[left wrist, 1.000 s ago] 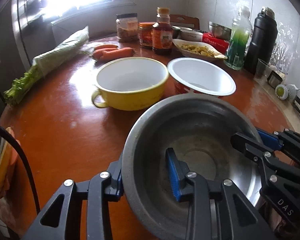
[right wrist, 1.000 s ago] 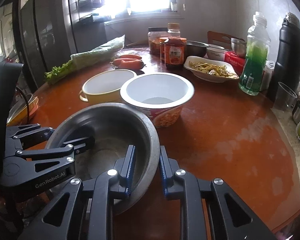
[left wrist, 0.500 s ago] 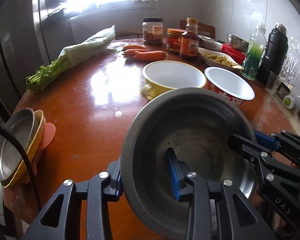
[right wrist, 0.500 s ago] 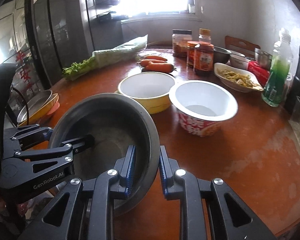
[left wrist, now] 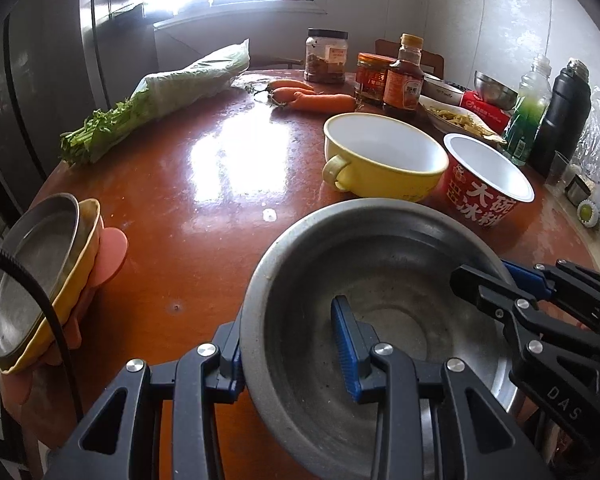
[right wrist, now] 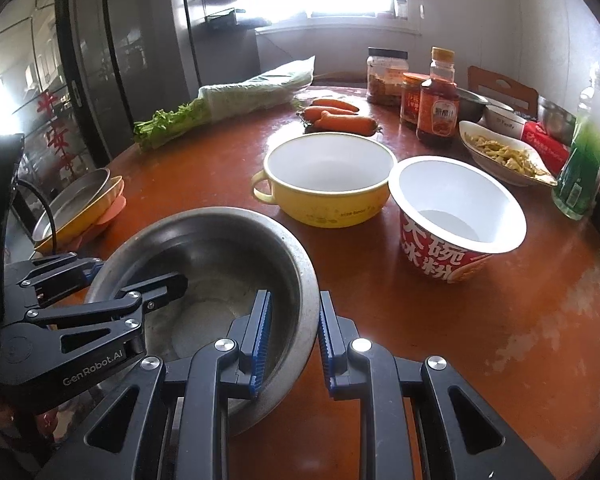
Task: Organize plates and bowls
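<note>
A big grey metal bowl is held over the near part of the round red-brown table. My left gripper is shut on its left rim, one finger inside and one outside. My right gripper is shut on its right rim in the same way. A yellow bowl with a handle and a red-and-white paper bowl stand beyond it. A stack of a metal plate on a yellow dish and a pink plate lies at the left table edge.
Wrapped greens, carrots, jars and a sauce bottle stand at the back. A dish of food, a green bottle and a black flask stand at the right. A fridge is at the left.
Both grippers have carried the metal bowl to the left and back toward the near edge. The plate stack at the left has come into view and grown closer.
</note>
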Action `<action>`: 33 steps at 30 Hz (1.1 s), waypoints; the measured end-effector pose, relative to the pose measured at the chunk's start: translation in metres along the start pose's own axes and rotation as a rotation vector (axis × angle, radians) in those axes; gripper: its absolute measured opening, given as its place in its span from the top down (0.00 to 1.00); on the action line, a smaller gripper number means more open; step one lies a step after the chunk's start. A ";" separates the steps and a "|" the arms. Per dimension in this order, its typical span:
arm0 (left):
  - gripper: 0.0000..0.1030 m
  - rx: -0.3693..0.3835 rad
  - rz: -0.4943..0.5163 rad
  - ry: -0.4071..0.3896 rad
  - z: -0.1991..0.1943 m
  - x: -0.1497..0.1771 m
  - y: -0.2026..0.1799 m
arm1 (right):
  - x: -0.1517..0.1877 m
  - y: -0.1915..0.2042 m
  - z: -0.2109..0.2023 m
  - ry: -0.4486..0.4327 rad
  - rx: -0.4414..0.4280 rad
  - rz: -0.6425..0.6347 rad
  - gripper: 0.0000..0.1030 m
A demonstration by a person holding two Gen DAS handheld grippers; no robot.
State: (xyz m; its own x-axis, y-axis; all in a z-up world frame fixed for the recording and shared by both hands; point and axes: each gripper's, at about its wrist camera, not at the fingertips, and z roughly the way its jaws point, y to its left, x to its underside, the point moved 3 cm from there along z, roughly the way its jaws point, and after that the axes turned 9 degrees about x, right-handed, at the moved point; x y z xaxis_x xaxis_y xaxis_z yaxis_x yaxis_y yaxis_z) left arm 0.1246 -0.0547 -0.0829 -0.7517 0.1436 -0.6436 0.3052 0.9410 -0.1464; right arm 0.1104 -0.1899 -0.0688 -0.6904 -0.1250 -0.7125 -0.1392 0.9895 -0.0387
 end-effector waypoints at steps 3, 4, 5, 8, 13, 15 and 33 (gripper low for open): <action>0.64 0.004 0.007 -0.005 0.002 -0.002 -0.001 | 0.000 -0.002 0.001 -0.002 0.003 0.004 0.78; 0.64 0.005 0.009 -0.006 0.003 -0.003 -0.002 | -0.001 -0.003 0.001 -0.003 0.002 0.007 0.78; 0.64 0.006 0.012 -0.005 0.004 -0.004 -0.002 | -0.001 -0.004 0.002 -0.002 0.004 0.011 0.78; 0.64 0.005 0.023 -0.007 0.007 -0.006 -0.004 | -0.004 -0.007 0.004 -0.004 0.008 0.017 0.78; 0.64 0.031 0.029 0.001 0.014 -0.009 -0.006 | -0.005 -0.009 0.007 -0.003 0.016 0.022 0.78; 0.64 0.038 0.045 0.000 0.017 -0.009 -0.011 | -0.006 -0.011 0.009 0.002 0.009 0.030 0.78; 0.43 0.087 0.031 -0.035 0.008 -0.014 -0.007 | -0.013 -0.020 0.012 0.012 -0.021 0.113 0.60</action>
State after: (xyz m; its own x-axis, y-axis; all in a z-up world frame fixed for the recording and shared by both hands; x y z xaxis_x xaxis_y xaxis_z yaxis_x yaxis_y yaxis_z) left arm 0.1382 -0.0658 -0.0791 -0.7208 0.1598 -0.6745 0.3785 0.9060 -0.1898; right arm 0.1305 -0.2070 -0.0676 -0.7110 -0.0139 -0.7030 -0.0747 0.9956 0.0558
